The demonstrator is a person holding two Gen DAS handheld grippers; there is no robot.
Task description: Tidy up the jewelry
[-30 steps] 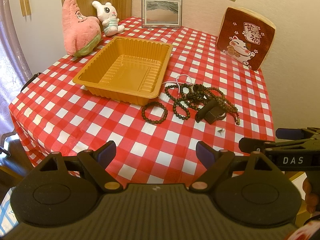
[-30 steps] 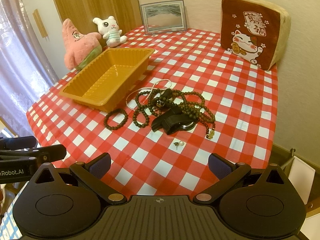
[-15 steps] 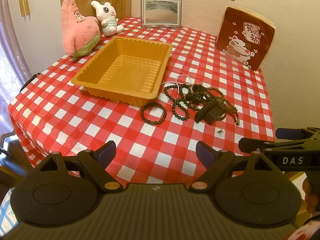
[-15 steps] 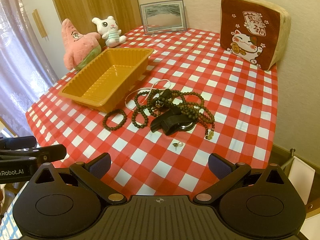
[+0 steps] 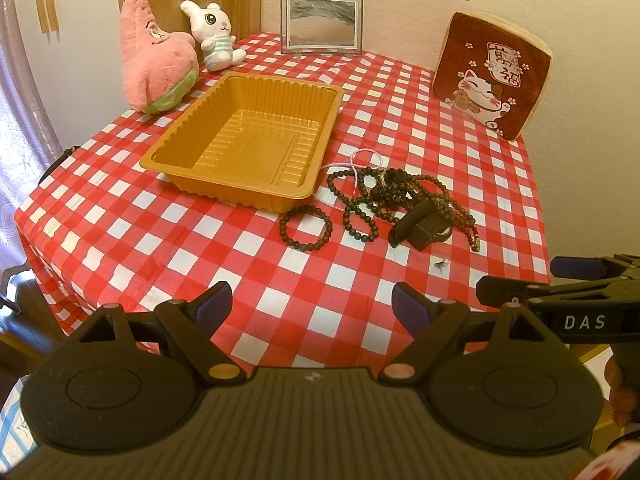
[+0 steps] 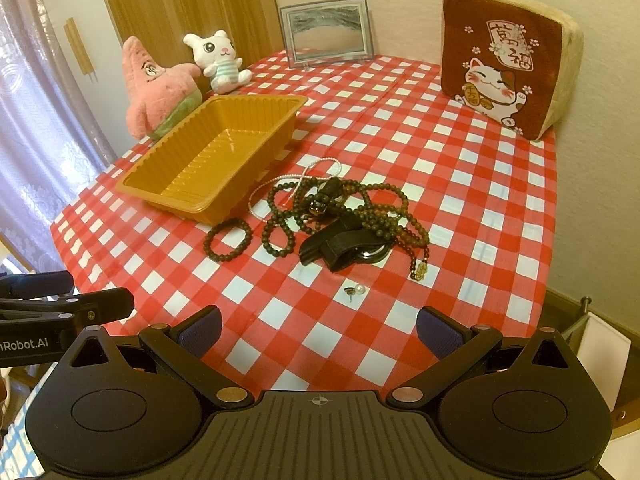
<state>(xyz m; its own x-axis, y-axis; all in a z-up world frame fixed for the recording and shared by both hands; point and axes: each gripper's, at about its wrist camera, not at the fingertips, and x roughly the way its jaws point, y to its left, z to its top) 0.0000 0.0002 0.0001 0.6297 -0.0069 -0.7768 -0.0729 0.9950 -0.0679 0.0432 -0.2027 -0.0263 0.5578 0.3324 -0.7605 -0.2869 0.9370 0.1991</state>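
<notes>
The orange tray (image 5: pixel 248 148) holds nothing. The jewelry pile (image 6: pixel 340 216) lies on the tablecloth (image 5: pixel 160 240) just beside it. Both the left gripper (image 5: pixel 312 306) and the right gripper (image 6: pixel 319 330) gape open, empty. Readable lettering: "DAS", "Robot.AI".

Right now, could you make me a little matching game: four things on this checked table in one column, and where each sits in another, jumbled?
Things:
1. orange tray
2. pearl earring
3. small bead bracelet
4. cat cushion

Places:
A. against the wall, far right
B. alone, nearest the tongs
C. beside the pink plush
D. just in front of the tray's near corner

Pairs: 1-C, 2-B, 3-D, 4-A
</notes>
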